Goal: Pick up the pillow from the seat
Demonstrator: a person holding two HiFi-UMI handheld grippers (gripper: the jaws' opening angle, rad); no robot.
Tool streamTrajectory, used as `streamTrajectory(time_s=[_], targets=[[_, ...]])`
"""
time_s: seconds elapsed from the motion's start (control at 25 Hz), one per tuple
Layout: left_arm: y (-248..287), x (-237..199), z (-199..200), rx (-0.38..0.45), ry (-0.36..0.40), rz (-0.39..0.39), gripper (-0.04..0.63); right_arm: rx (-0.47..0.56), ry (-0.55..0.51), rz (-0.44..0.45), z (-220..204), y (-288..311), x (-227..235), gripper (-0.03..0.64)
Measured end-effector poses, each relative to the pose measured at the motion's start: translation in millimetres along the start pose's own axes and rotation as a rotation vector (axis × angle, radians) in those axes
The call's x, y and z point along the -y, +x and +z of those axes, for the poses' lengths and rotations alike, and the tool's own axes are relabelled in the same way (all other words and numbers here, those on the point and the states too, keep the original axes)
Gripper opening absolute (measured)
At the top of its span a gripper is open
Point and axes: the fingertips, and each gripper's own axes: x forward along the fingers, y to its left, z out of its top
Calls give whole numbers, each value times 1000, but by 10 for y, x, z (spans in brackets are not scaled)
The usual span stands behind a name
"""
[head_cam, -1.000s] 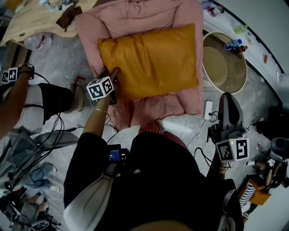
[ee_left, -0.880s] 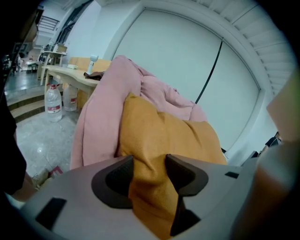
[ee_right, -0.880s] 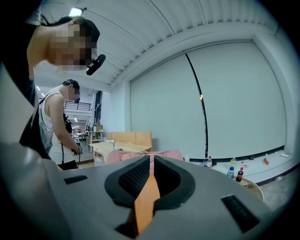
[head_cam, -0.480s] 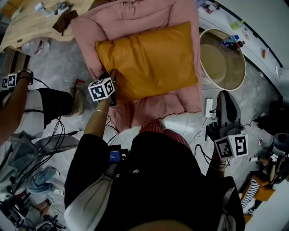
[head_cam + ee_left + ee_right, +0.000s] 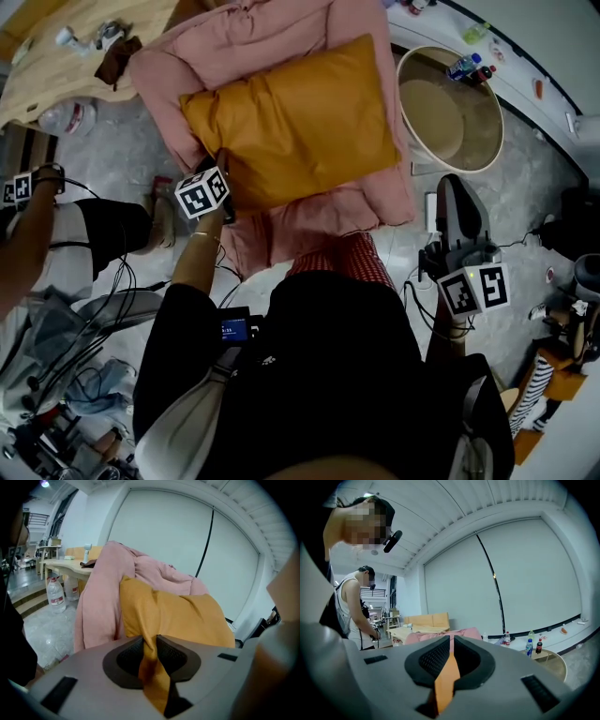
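An orange pillow [image 5: 291, 122] lies on a seat draped in a pink cover [image 5: 309, 220]. My left gripper [image 5: 223, 166] is at the pillow's near left corner. Its jaws have just been closing, and in the left gripper view [image 5: 150, 644] a fold of the orange pillow [image 5: 187, 620] is pinched between the pads, with the pink cover [image 5: 101, 602] behind it. My right gripper [image 5: 454, 185] hangs low at the right, away from the seat, and is shut on nothing. In its own view the right gripper [image 5: 451, 641] points across the room.
A round beige table [image 5: 490, 155] with bottles [image 5: 464, 66] stands right of the seat. A yellow couch [image 5: 75, 66] and a water jug [image 5: 64, 117] are at the upper left. Another person [image 5: 56, 216] stands left; cables [image 5: 84, 309] cover the floor.
The left gripper stayed at the pillow's corner and has taken hold of it. The scene slid left in the head view. The right gripper barely moved.
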Motion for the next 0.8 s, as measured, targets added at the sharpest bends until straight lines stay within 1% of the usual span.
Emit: streamTrajectory(time_s=[0.24, 0.44, 0.64, 0.72, 0.8], targets=[[-4, 27, 10, 20, -8, 15, 92, 6, 5, 60, 6, 178, 55, 23], [-24, 22, -1, 58, -20, 59, 89, -8, 13, 108, -50, 425, 107, 23], [-41, 3, 12, 63, -29, 86, 89, -37, 23, 148, -184, 682, 187, 23], [-53, 6, 15, 62, -37, 95, 89, -37, 6, 150, -217, 772, 227, 23], [-68, 1, 14, 67, -53, 111, 86, -29, -49, 136, -241, 855, 265, 27]])
